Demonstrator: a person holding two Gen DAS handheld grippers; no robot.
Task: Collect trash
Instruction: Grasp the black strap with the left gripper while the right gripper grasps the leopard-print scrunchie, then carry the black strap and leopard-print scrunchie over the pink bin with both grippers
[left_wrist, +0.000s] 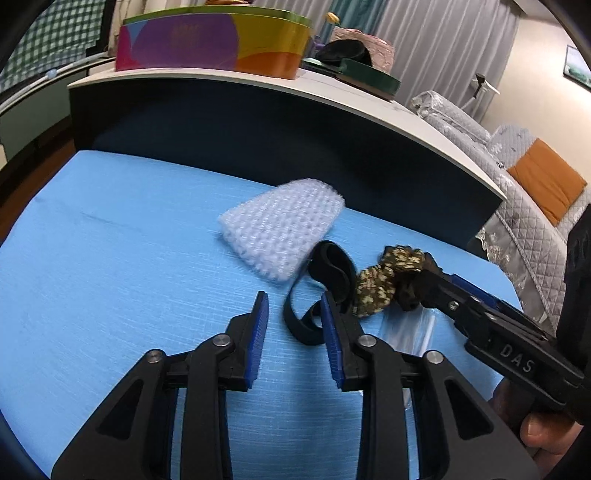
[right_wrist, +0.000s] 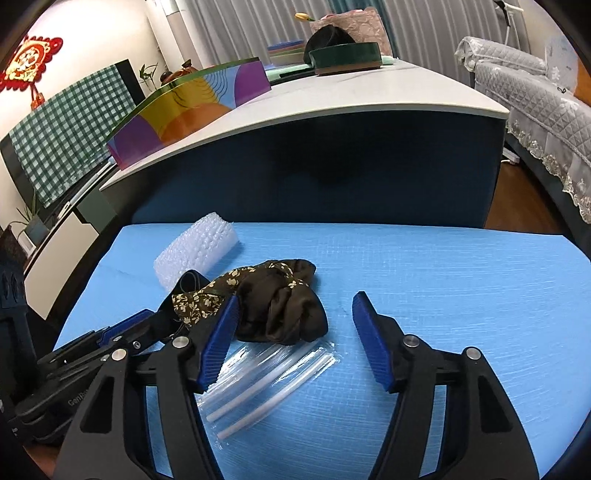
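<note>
On the blue mat (left_wrist: 110, 258) lie a folded piece of bubble wrap (left_wrist: 284, 229), a black strap (left_wrist: 325, 280), a dark floral scrunchie (left_wrist: 388, 277) and a clear plastic bag with white strips (right_wrist: 269, 373). My left gripper (left_wrist: 293, 306) is open, its right finger beside the strap. My right gripper (right_wrist: 295, 306) is open, straddling the scrunchie (right_wrist: 273, 299) and hovering over the clear bag. In the left wrist view the right gripper (left_wrist: 424, 284) comes in from the right, its tip at the scrunchie. The bubble wrap also shows in the right wrist view (right_wrist: 195, 251).
A raised white-topped counter (left_wrist: 332, 92) with a dark front stands behind the mat. On it sit a colourful tin (left_wrist: 210, 44) and a green tin (left_wrist: 369, 74). A quilted grey sofa (left_wrist: 517, 166) is at the right.
</note>
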